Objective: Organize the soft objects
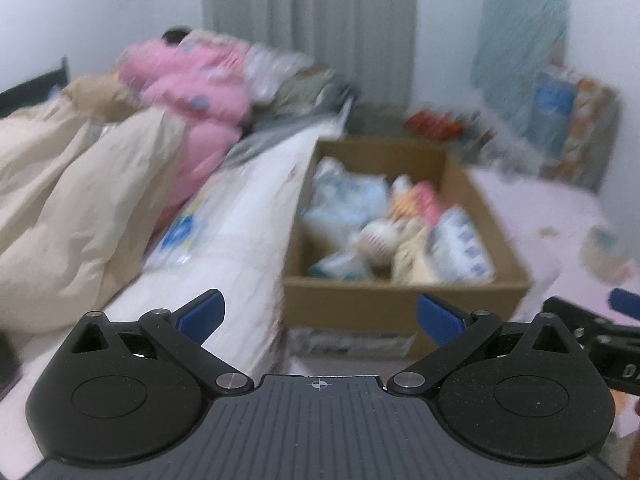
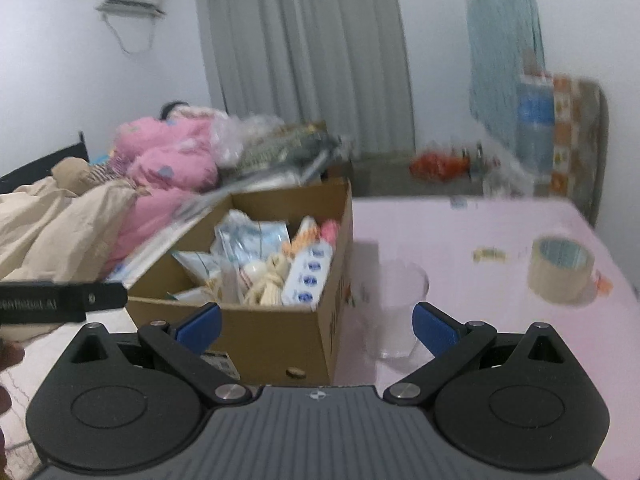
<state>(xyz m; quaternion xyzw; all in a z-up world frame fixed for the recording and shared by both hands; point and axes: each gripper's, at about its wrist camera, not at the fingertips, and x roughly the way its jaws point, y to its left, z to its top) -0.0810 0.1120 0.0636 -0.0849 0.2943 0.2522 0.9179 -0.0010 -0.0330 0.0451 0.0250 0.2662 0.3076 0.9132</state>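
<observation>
Spread wide, the left gripper [image 1: 320, 316] holds nothing, aimed at a cardboard box [image 1: 404, 292] packed with soft packets [image 1: 460, 248], just beside a bed heaped with beige bedding [image 1: 80, 200] and a pink quilt [image 1: 192, 92]. Right wrist view: the right gripper [image 2: 316, 326], also parted and empty, faces the box [image 2: 280, 336], a clear cup [image 2: 396, 312] and a tape roll [image 2: 560, 268] on a pink surface [image 2: 460, 224].

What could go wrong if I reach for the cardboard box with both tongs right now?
1. The clear plastic cup stands right beside the cardboard box, in front of the open right tongs; a careless reach could tip it.
2. Both views are motion-blurred, so aiming at the packets in the box may miss.
3. The left tongs, also open, are close to the right tongs; they might collide.
</observation>
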